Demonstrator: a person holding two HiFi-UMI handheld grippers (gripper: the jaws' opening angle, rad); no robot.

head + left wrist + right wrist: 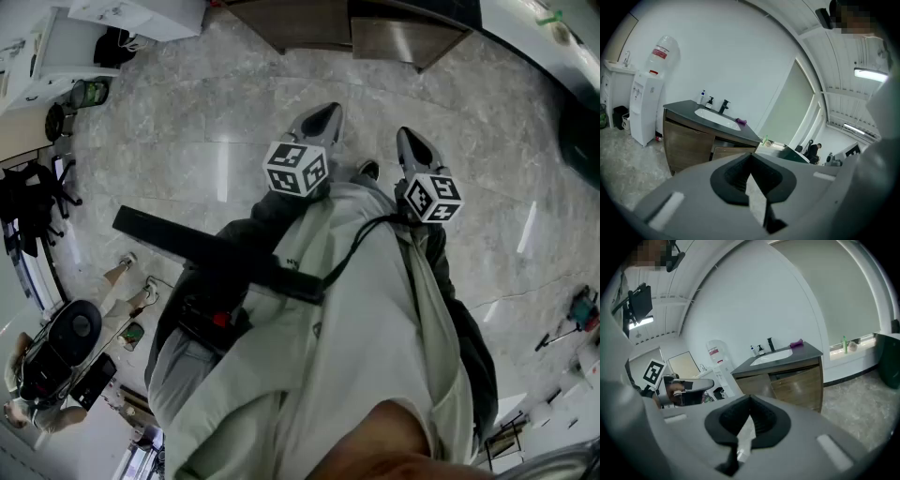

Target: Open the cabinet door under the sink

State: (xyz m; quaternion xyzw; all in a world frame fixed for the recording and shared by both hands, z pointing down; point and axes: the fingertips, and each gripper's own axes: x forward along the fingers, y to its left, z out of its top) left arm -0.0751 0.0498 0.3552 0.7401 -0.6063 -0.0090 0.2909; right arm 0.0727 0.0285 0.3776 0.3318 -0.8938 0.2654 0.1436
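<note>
A: Looking for the cabinet (689, 140) first. Where does it stand?

B: Against the white wall (740, 61), well ahead of both grippers, with grey marble floor (187, 131) between it and them. Its wooden door (799, 386) sits under the dark tabletop (677, 107) that carries the sink (717, 117).

A: What is around the cabinet?

B: On top of it, a black faucet (723, 106) stands behind the basin, two pump bottles (705, 98) are just beside the faucet, and something purple (741, 122) lies at the sink's edge. A white water dispenser (644, 112) stands just beside the cabinet. A green bottle (844, 344) stands farther off, past the cabinet's other end.

A: And the hands?

B: The left gripper (321, 120) and the right gripper (413, 148) are held side by side in front of the person's torso (366, 319), tipped slightly down toward the floor. Each pair of jaws is closed – pads pressed together, gripping nothing. Neither touches the cabinet.
</note>
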